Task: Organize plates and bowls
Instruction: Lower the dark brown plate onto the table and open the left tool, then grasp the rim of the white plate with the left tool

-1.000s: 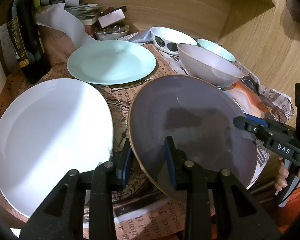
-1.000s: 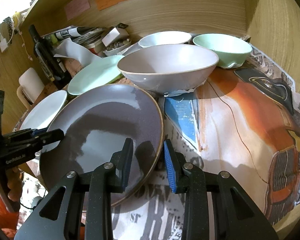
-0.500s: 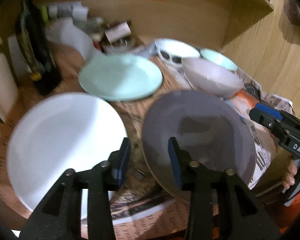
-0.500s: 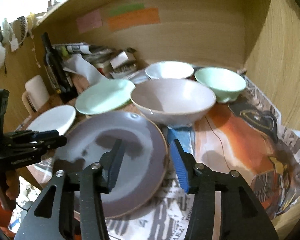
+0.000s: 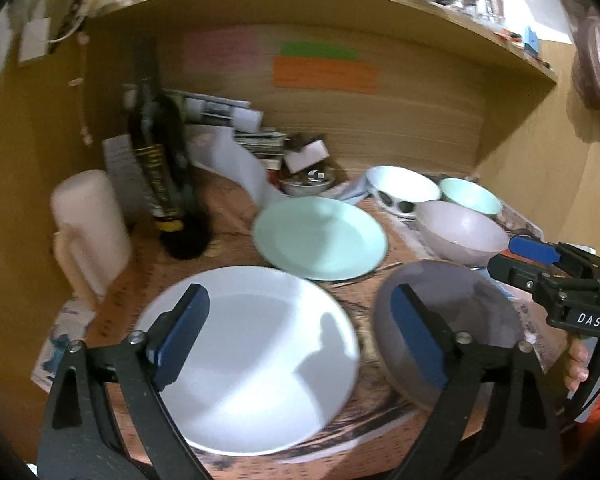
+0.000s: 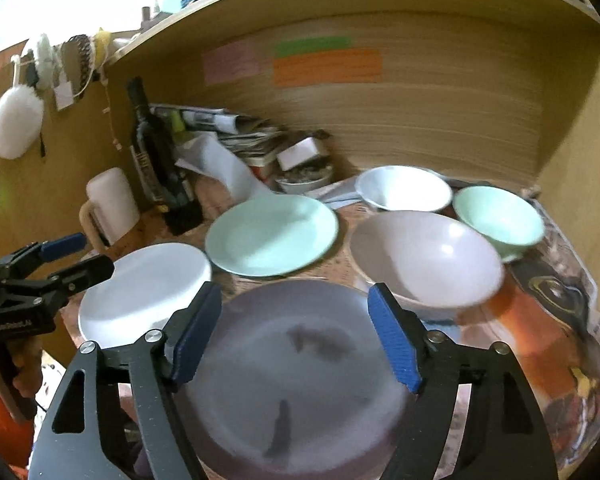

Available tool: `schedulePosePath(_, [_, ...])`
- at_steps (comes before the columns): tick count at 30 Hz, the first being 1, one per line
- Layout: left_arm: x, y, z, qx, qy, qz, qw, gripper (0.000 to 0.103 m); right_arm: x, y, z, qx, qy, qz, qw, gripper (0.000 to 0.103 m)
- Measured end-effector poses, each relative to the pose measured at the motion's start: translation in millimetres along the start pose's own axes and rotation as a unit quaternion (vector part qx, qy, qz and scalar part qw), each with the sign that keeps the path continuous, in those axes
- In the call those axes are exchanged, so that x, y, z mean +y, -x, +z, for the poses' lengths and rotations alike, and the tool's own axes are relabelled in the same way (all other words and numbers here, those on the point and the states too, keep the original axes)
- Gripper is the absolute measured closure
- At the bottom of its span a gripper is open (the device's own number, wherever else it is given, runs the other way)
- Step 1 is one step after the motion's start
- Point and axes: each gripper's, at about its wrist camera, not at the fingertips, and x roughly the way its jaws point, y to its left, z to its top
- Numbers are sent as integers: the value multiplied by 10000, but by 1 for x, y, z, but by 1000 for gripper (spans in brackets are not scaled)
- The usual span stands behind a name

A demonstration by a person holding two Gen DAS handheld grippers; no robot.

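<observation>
A: Plates first, from the left: white plate (image 5: 256, 356), mint plate (image 5: 320, 237), grey plate (image 5: 460, 320), all flat on the newspaper.

B: A second ago both grippers were nipped near the grey plate's rim. Now?

A: Left gripper (image 5: 296, 336) and right gripper (image 6: 294, 332) have let go and lifted; their jaws are opening, nothing between them.

B: So the grey plate is put down.

A: Probably. The bowls, pale grey bowl (image 6: 424, 258) nearest, sit unstacked on the right.

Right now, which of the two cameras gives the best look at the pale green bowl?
The right wrist view: the pale green bowl shows whole there, inside and outer wall, beside the lilac bowl. In the left wrist view it is small, far off, its lower part hidden behind the lilac bowl.
</observation>
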Motion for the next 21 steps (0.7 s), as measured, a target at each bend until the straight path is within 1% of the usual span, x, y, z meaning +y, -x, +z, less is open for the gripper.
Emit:
schedulePosePath(4, [24, -3, -5, 104, 68, 244, 9996, 9, 18, -18, 5, 171, 149, 173, 9996, 30])
schedulePosePath(11, [70, -13, -23, 457, 233, 581, 9970, 9, 45, -49, 11, 528, 385, 374, 9972, 30])
schedulePosePath(16, [97, -22, -36, 653, 369, 624, 9952, 9, 61, -70, 13, 806, 578, 430, 9941, 30])
schedulePosePath(19, [107, -27, -41, 657, 397, 596, 9953, 15, 69, -83, 13, 1006, 663, 452, 9917, 33])
schedulePosePath(21, [112, -28, -44, 736, 432, 549, 9948, 24, 72, -93, 13, 1196, 672, 506, 9892, 41])
